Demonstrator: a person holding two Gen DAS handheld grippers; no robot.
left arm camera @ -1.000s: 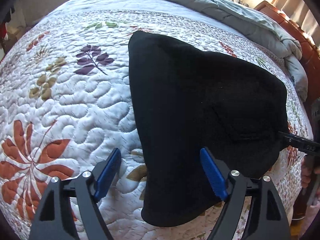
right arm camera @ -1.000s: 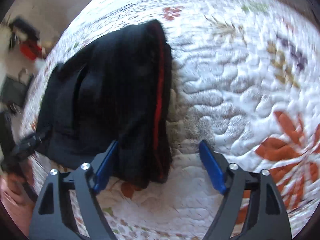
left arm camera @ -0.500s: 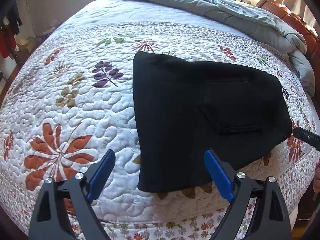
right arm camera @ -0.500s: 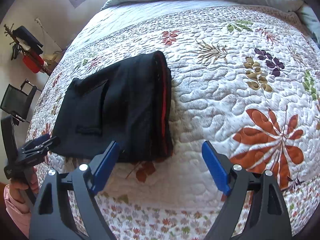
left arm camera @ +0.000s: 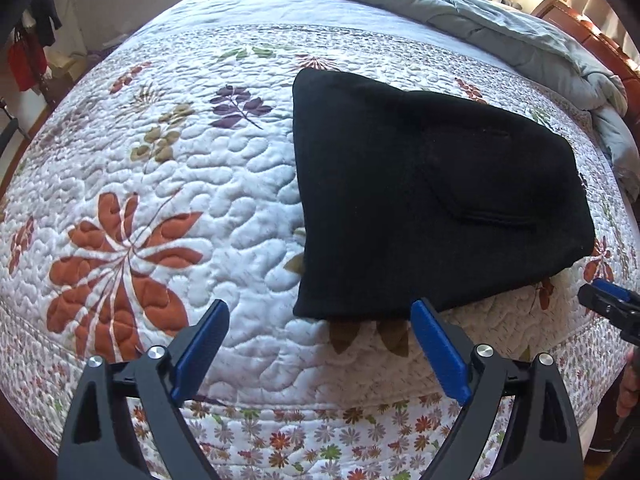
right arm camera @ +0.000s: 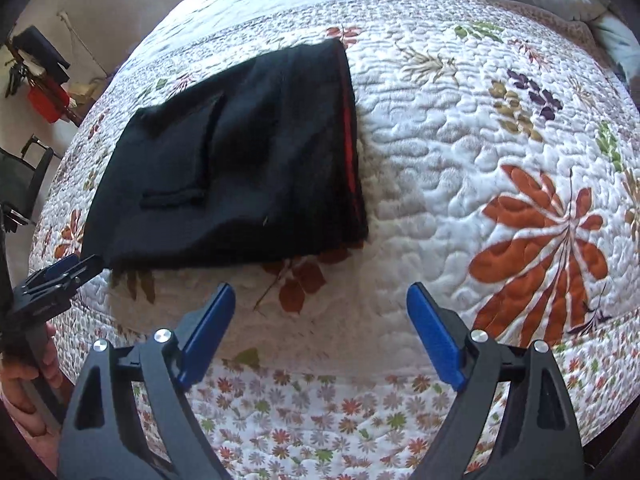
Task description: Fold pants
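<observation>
The black pants [left arm camera: 420,200] lie folded into a compact stack on the quilted bed, a back pocket on top. In the right wrist view the pants [right arm camera: 240,160] show a red stripe along their right folded edge. My left gripper [left arm camera: 320,344] is open and empty, just short of the pants' near edge. My right gripper [right arm camera: 320,328] is open and empty, below and right of the pants' near edge. The other gripper shows at the right edge of the left wrist view [left arm camera: 608,300] and at the left edge of the right wrist view [right arm camera: 56,280].
The floral quilt [left arm camera: 160,200] covers the bed, its front edge near the grippers. A grey duvet [left arm camera: 500,20] is bunched at the far side by a wooden headboard [left arm camera: 600,40]. A chair [right arm camera: 24,176] and red items [right arm camera: 48,96] stand beside the bed.
Both grippers have drawn back from the pants toward the bed's front edge. The folded pants now lie free on the quilt, clear of both grippers.
</observation>
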